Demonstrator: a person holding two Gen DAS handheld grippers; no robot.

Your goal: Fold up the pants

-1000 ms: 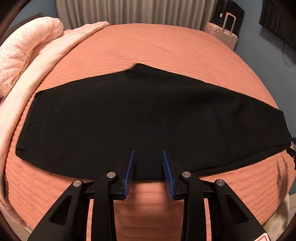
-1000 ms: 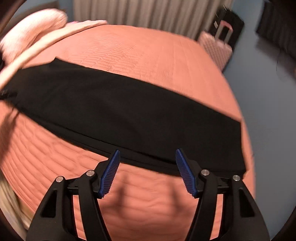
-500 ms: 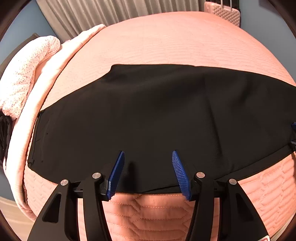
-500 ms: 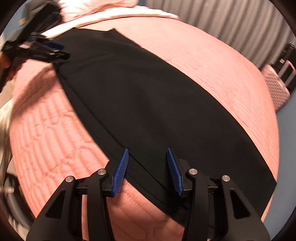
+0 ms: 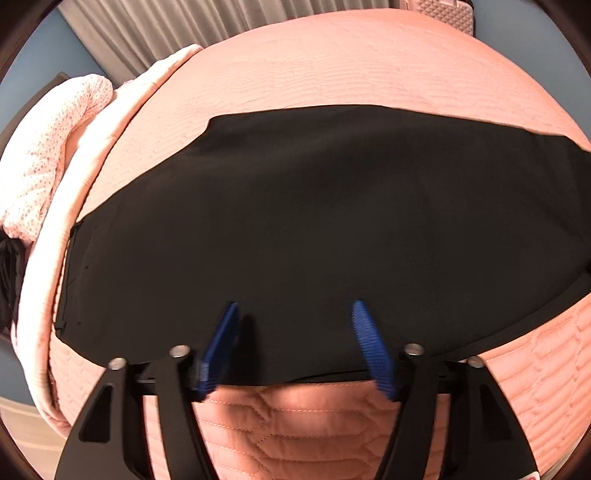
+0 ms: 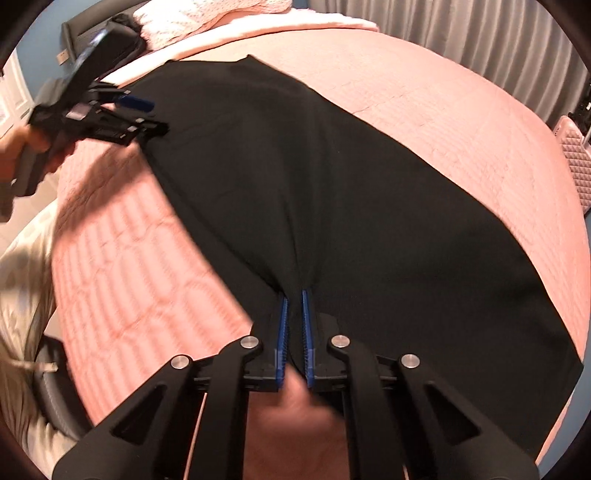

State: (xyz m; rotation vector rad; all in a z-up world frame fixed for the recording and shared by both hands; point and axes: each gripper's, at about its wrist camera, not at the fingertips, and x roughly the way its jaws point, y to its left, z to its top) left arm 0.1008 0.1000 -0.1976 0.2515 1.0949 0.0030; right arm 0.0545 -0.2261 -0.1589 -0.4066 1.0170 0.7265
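Black pants [image 5: 314, 221] lie flat across a salmon quilted bed [image 5: 332, 66]. My left gripper [image 5: 293, 306] hovers over their near edge by the waist end. Its jaws are opening, the blue pads [image 5: 221, 339] stand wide apart, and cloth lies under them without being pressed. In the right wrist view the pants [image 6: 332, 184] run away diagonally. My right gripper [image 6: 293, 295] is closing on their near edge, and the cloth puckers into folds between its pads. The left gripper [image 6: 153, 117] also shows at the far left in that view, held in a person's hand [image 6: 22, 147].
A pale pink blanket and a dotted pillow [image 5: 48, 158] lie along the bed's left side. Grey curtains [image 5: 184, 26] hang behind the bed. A pink suitcase [image 6: 576, 162] stands beside the bed's far corner. Bare quilt stretches beyond the pants.
The right gripper turned, came down onto the pants' near edge and closed, bunching the cloth. The left gripper's jaws spread wider and it moved closer over the edge near the waist.
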